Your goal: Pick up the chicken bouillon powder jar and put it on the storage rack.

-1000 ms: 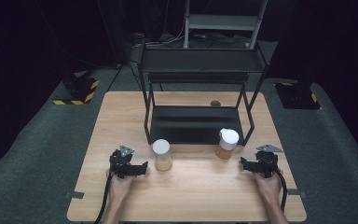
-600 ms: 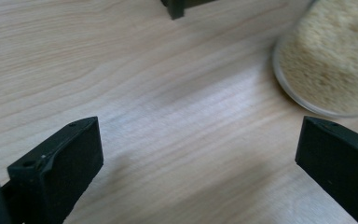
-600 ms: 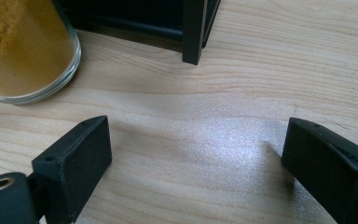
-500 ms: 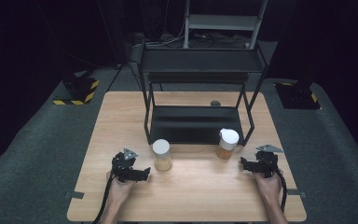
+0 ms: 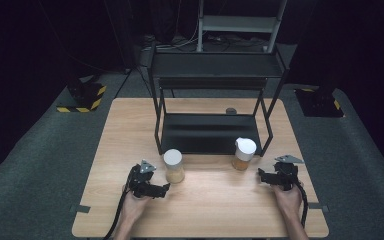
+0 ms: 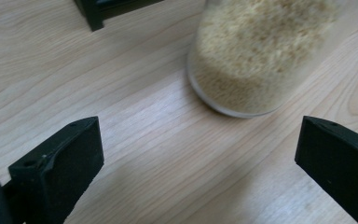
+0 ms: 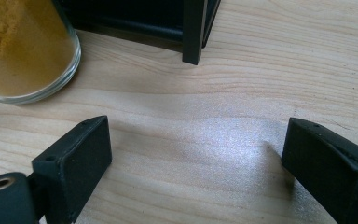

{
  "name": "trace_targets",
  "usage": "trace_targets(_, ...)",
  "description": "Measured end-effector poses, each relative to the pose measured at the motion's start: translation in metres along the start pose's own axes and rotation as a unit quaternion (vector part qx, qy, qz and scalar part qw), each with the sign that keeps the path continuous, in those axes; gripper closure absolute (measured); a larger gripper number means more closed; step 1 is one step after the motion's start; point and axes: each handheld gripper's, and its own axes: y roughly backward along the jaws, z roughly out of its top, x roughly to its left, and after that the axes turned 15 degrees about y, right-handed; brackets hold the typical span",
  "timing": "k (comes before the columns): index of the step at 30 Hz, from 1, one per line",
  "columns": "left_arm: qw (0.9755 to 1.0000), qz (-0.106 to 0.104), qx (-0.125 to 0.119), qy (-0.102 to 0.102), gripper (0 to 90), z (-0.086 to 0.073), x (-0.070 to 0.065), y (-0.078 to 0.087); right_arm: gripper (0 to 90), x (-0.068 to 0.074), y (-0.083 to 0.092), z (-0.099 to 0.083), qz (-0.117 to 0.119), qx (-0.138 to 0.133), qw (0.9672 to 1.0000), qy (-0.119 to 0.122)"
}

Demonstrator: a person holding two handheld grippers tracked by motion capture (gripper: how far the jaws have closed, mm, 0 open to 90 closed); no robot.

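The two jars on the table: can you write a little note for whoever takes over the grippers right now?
Left gripper: open, empty, just short of the pale-grain jar.
Right gripper: open, empty, beside the orange-powder jar.
Both jars stand upright with lids on, on the table in front of the black shelf rack.
Done: nothing gripped so far.
Left: probably close on each jar and move it, perhaps onto the rack.

Wood table [image 5: 205,210]: 2 jars [image 5: 173,166] [image 5: 243,153], blk rack [image 5: 215,132].
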Motion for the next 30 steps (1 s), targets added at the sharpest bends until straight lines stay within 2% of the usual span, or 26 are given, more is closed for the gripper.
trace_targets(14,0.9995,-0.022,-0.010,-0.018,3.0,0.009,-0.012,-0.008,7.5,0.000,0.000,0.000,0.000,0.000,1.0000,-0.001)
trace_targets(19,0.9991,-0.032,-0.024,-0.013,4.7,0.011,-0.015,-0.010,7.4,0.000,0.000,0.000,0.000,0.000,1.0000,-0.001)
trace_targets(26,0.9987,-0.035,-0.034,-0.017,6.8,0.017,-0.019,-0.013,7.5,0.000,0.000,0.000,0.000,0.000,1.0000,-0.001)
trace_targets(30,0.9981,-0.038,-0.048,-0.010,7.8,0.019,-0.022,-0.014,7.4,0.000,0.000,0.000,0.000,0.000,1.0000,-0.001)
